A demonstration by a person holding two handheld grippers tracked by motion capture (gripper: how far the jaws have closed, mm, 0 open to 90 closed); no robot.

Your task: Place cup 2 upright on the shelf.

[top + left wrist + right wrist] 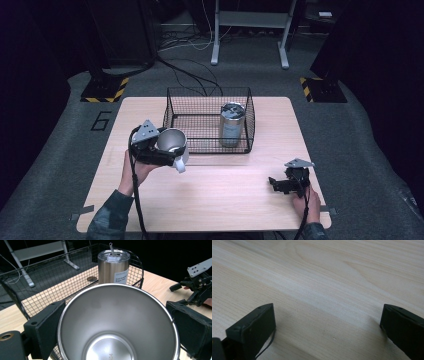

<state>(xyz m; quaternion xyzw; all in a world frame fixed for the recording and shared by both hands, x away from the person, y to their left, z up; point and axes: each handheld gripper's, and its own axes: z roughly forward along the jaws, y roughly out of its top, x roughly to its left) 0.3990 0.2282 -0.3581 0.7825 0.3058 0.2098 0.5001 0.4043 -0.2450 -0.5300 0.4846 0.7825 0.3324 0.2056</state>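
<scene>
Steel cup (117, 322) sits clamped in left claw (167, 150); right claw (329, 327) gapes wide; tumbler (113, 266) label unreadable.

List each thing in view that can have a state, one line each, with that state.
Steel cup: empty, tipped, gripped outside the basket.
Lidded tumbler: upright in the basket, lid on.
Wire basket: open-topped, on the table.
Left gripper: shut on the steel cup.
Right gripper: open, empty, low over the table.

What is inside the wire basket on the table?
A steel tumbler with a lid stands upright inside the wire basket. The held steel cup hides the basket's near part in the left gripper view.
</scene>
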